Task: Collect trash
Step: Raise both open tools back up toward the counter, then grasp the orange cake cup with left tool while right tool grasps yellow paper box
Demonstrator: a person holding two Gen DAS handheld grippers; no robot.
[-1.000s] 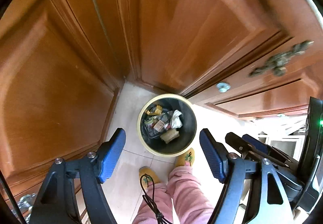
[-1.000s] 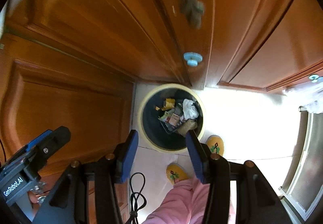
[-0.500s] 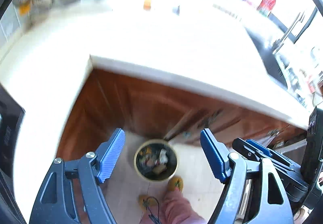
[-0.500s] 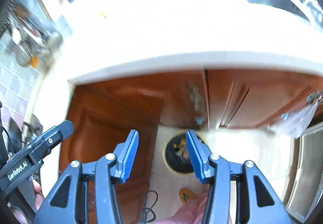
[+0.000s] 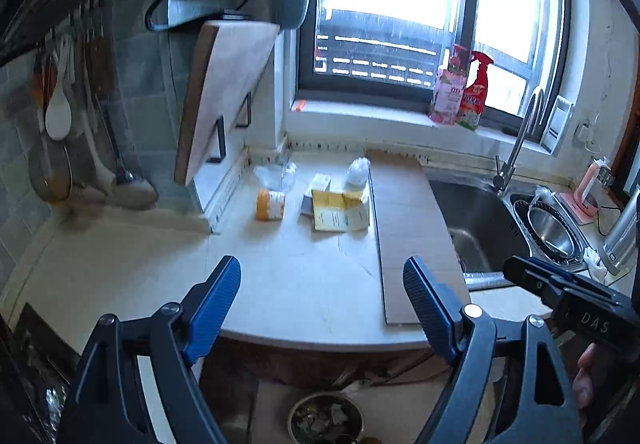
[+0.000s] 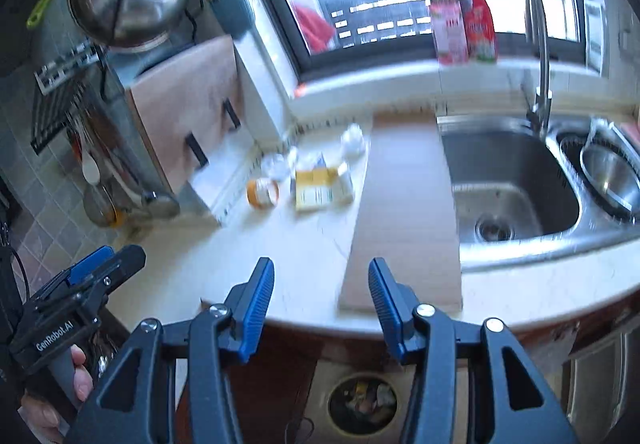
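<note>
Both claws hang spread and empty above the white countertop [image 5: 120, 268]: the left gripper [image 5: 322, 298] with its blue pads wide apart, the right gripper [image 6: 321, 294] with a narrower gap. Going left to right along the counter's back, near the tilted cutting board [image 5: 224, 92], the trash lies in a loose cluster: an orange-capped pill bottle [image 5: 270, 205] on its side, a crumpled clear plastic bottle [image 5: 276, 174] behind it, a flattened yellow carton [image 5: 340, 210], then a second clear bottle [image 5: 357, 173] at the edge of a long cardboard sheet [image 5: 412, 228]. Further right sits the steel sink [image 6: 508, 184]. Down on the floor, the trash bin [image 6: 362, 398] already holds scraps
</note>
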